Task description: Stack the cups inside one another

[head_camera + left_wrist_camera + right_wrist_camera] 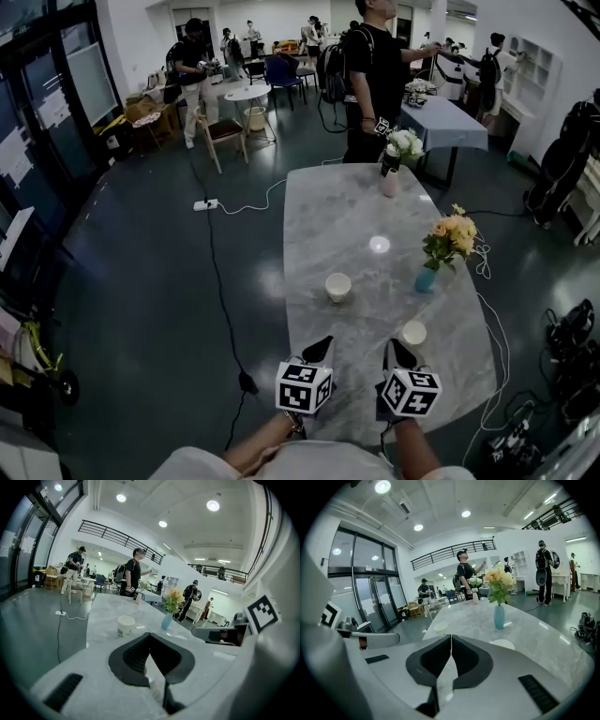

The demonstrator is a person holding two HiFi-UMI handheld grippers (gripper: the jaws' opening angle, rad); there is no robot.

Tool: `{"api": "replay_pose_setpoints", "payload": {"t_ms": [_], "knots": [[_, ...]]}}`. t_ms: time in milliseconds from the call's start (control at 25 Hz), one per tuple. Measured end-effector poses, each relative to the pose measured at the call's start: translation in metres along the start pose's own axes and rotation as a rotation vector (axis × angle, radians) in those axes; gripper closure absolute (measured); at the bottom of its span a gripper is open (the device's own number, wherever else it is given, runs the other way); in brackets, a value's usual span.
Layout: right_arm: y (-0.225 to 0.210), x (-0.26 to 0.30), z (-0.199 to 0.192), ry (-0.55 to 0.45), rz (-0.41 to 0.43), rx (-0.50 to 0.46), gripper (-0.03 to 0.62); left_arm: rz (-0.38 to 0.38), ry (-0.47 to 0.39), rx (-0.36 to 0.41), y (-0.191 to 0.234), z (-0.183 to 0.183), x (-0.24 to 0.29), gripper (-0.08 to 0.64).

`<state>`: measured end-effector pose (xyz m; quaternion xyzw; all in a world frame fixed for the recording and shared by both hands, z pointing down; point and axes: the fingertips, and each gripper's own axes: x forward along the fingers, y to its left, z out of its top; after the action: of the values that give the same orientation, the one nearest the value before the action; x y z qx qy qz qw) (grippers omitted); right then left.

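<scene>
- The left gripper point(322, 345) and the right gripper point(393, 347) both have their jaws pressed together, holding nothing.
- The near paper cup point(413, 334) stands upright on the marble table point(356, 216), just beyond the right gripper and slightly to its right.
- The far paper cup point(338, 286) stands upright farther off, ahead of the left gripper.
- The right gripper looks nearer to a cup.

A grey marbled bench point(347, 225) carries a blue vase point(427, 279) of yellow flowers point(452, 236) near its right edge. At its far end a pale vase point(391, 182) holds white flowers point(404, 142). Just beyond that far end stands a person in black point(370, 84) wearing a backpack point(333, 70). On the dark floor left of the bench lies a white power strip point(205, 203) with a black cable point(220, 300).
</scene>
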<state>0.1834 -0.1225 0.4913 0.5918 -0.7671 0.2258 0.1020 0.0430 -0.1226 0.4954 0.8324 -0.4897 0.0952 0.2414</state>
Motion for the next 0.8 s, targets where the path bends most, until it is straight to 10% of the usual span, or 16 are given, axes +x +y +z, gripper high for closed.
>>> {"api": "replay_pose_setpoints", "payload": {"t_ms": [800], "knots": [[-0.083,-0.032,-0.052,0.038,-0.16,0.155,0.578,-0.129,0.161,0.037,-0.058,-0.055,0.048,0.565]]}}
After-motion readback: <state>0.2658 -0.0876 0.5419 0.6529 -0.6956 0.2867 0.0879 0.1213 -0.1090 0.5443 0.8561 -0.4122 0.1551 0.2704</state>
